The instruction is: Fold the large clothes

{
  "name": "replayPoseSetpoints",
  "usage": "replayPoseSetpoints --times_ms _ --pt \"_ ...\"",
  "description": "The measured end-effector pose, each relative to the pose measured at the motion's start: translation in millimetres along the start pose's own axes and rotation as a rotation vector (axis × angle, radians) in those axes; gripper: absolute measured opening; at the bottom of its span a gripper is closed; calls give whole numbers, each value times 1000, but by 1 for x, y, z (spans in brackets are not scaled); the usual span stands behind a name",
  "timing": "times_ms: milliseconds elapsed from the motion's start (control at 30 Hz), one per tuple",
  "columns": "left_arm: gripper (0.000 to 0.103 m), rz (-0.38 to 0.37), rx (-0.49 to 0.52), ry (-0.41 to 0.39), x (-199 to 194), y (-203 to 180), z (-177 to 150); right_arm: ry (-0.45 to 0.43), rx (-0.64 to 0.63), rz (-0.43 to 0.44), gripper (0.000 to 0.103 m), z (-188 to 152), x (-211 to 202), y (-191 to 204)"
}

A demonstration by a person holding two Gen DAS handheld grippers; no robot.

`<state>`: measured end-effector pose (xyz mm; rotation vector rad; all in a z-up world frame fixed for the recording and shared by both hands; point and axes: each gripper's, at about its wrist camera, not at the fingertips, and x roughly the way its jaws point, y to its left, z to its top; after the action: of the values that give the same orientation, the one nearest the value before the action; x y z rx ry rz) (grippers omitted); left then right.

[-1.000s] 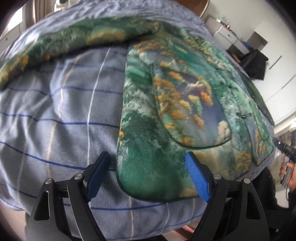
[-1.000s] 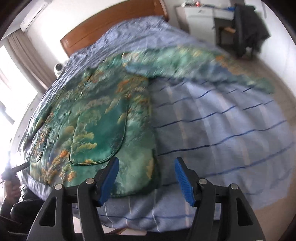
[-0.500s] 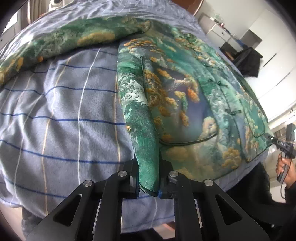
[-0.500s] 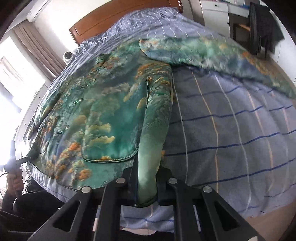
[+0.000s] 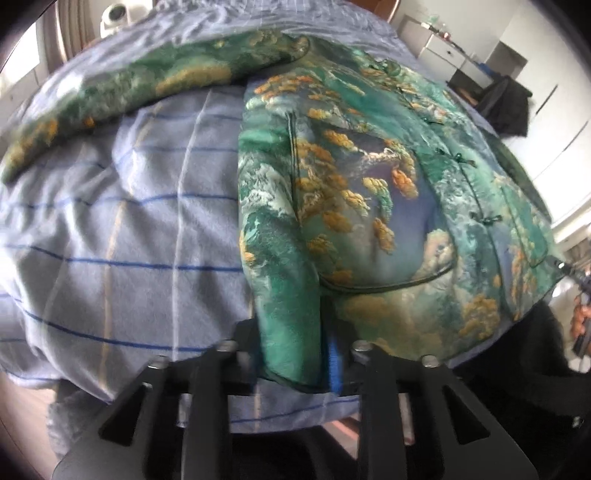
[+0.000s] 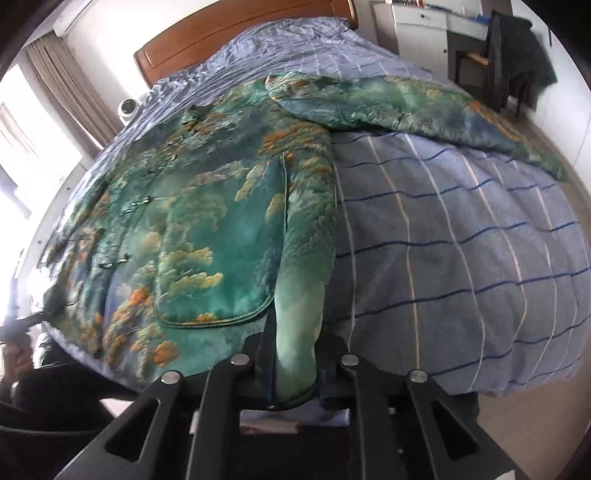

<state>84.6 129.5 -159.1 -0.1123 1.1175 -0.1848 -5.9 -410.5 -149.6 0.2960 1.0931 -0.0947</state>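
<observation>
On bed (image 6: 461,229), both grippers (image 5: 291,354) (image 6: 295,369) pinch jacket (image 5: 369,206) hem.

Beyond the left gripper (image 5: 291,354), whose jaws are clamped on the jacket (image 5: 369,206) hem, bare striped bedspread (image 5: 122,229) stretches away to its left, flat and open. Farther ahead, the outstretched left sleeve (image 5: 155,77) crosses that stretch as a low ridge.

Beyond the right gripper (image 6: 295,369), likewise pinching the hem, open bedspread (image 6: 461,240) lies to its right, bounded farther ahead by the right sleeve (image 6: 406,103). Past the bed's far right stand a white cabinet (image 6: 421,29) and a chair draped in dark clothing (image 6: 517,55). The wooden headboard (image 6: 236,33) closes off the far end.
</observation>
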Motion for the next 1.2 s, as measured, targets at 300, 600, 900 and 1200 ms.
replayPoseSetpoints --times_ms 300,600,900,1200 --pt "99 153 57 -256 -65 -21 3 -116 11 -149 61 -1 -40 9" --pt "100 142 11 -403 -103 -42 37 -289 -142 -315 79 20 -97 65" --pt "102 74 31 -363 -98 -61 45 -392 -127 -242 80 26 -126 101" --pt "102 22 94 -235 -76 -95 25 -407 -139 -238 80 21 -120 111"
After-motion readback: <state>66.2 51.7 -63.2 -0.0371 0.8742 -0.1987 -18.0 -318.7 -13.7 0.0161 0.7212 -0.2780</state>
